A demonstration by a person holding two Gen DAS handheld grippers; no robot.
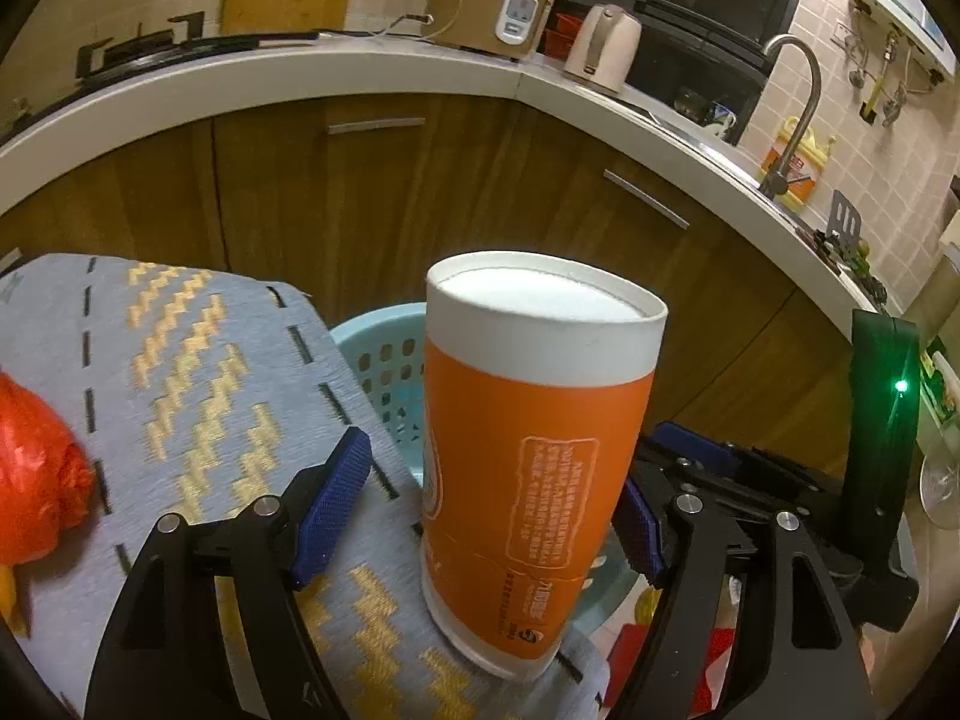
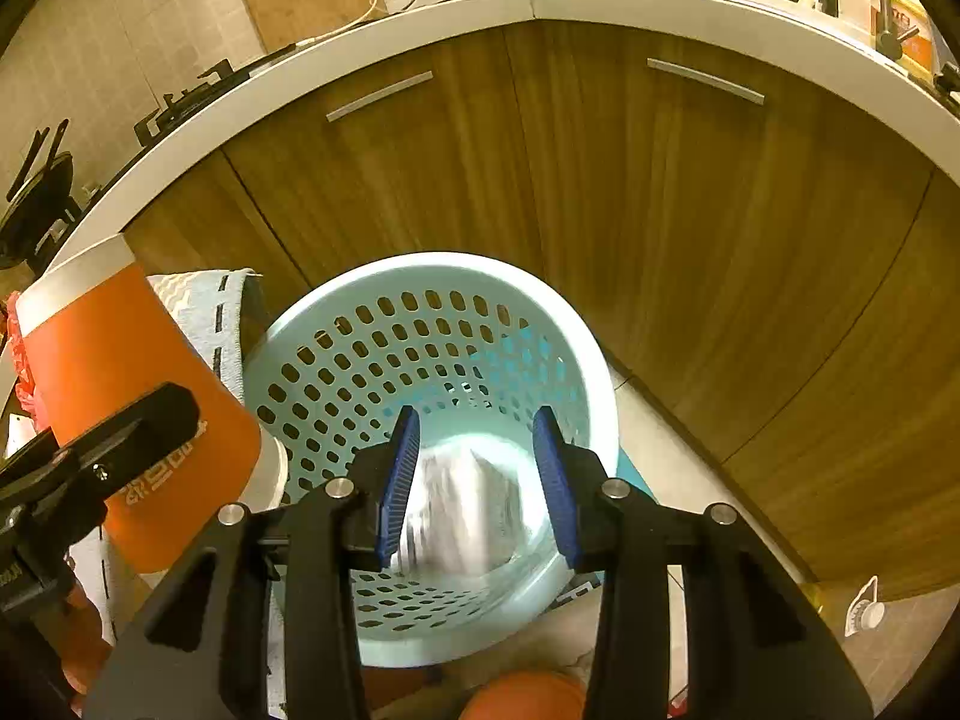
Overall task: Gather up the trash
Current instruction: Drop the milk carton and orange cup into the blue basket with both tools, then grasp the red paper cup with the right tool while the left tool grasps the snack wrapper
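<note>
An orange tube with a white cap (image 1: 534,444) stands tilted on the edge of a grey-blue cloth (image 1: 180,372), between the pads of my left gripper (image 1: 489,504). The left pad stands apart from it; the right pad is beside it. The tube also shows in the right wrist view (image 2: 126,396). My right gripper (image 2: 477,468) is open above the pale blue perforated basket (image 2: 336,372), with blurred white crumpled paper (image 2: 468,510) below it inside the basket. A red plastic bag (image 1: 36,468) lies on the cloth at left.
Wooden cabinet doors (image 2: 540,180) under a white counter (image 1: 360,78) stand behind the basket (image 1: 384,360). On the counter are a rice cooker (image 1: 492,6), a kettle (image 1: 600,48) and a tap (image 1: 798,108). A white bottle (image 2: 864,612) lies on the floor at right.
</note>
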